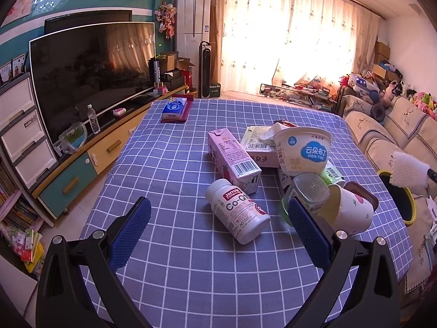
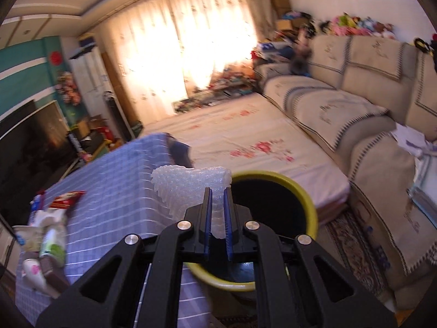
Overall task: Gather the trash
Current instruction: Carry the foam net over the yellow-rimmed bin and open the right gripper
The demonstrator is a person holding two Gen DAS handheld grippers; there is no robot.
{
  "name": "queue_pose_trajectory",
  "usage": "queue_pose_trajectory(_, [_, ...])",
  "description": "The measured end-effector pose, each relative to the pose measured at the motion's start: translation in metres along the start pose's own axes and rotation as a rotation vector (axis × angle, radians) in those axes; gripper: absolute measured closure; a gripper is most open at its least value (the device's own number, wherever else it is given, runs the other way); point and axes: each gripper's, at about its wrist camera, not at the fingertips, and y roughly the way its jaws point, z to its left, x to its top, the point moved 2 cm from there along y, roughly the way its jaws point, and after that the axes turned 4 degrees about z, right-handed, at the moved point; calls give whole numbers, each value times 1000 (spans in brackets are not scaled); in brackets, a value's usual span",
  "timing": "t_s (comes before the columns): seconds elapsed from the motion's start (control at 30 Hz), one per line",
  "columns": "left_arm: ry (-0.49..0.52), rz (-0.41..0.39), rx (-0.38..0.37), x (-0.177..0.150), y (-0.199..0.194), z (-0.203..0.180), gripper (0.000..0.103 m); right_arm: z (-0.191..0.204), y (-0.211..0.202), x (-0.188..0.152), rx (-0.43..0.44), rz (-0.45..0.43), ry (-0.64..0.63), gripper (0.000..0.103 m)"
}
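Observation:
My right gripper [image 2: 217,191] is shut on a white piece of bubble wrap [image 2: 185,184] and holds it over the rim of a yellow bin with a black inside [image 2: 308,205]. The left wrist view shows the same bubble wrap [image 1: 407,168] above the bin [image 1: 409,207] at the table's right edge. My left gripper [image 1: 218,213] hangs open above the blue checked tablecloth [image 1: 177,259]. Just ahead of it lie a white supplement bottle [image 1: 237,214], a pink carton [image 1: 232,160], a white pudding cup [image 1: 301,149], a clear plastic cup [image 1: 306,194] and a paper cup [image 1: 349,210].
A blue tissue pack on a red tray [image 1: 176,109] sits at the table's far end. A TV [image 1: 90,73] on a low cabinet [image 1: 90,161] runs along the left. A beige sofa [image 2: 368,125] lies right of the bin, with a floral floor mat [image 2: 245,142] beyond.

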Motion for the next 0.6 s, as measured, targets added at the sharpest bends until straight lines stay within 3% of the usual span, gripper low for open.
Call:
queue_pose_trajectory(0.17, [9, 21, -11, 6, 10, -12, 4, -33, 38, -14, -69, 57, 42, 95])
queue_pose_trajectory(0.37, [36, 34, -24, 13, 21, -33, 4, -41, 69, -15, -127, 112, 38, 92])
queue_pose_trajectory(0.4, [39, 35, -25, 15, 22, -35, 4, -43, 73, -14, -127, 114, 42, 88])
queue_pose_trajectory(0.47, [41, 35, -30, 17, 25, -39, 4, -44, 73, -15, -129, 108, 53, 56])
queue_pose_trajectory(0.6, [38, 52, -32, 22, 32, -46, 4, -41, 65, -14, -131, 82, 62, 51])
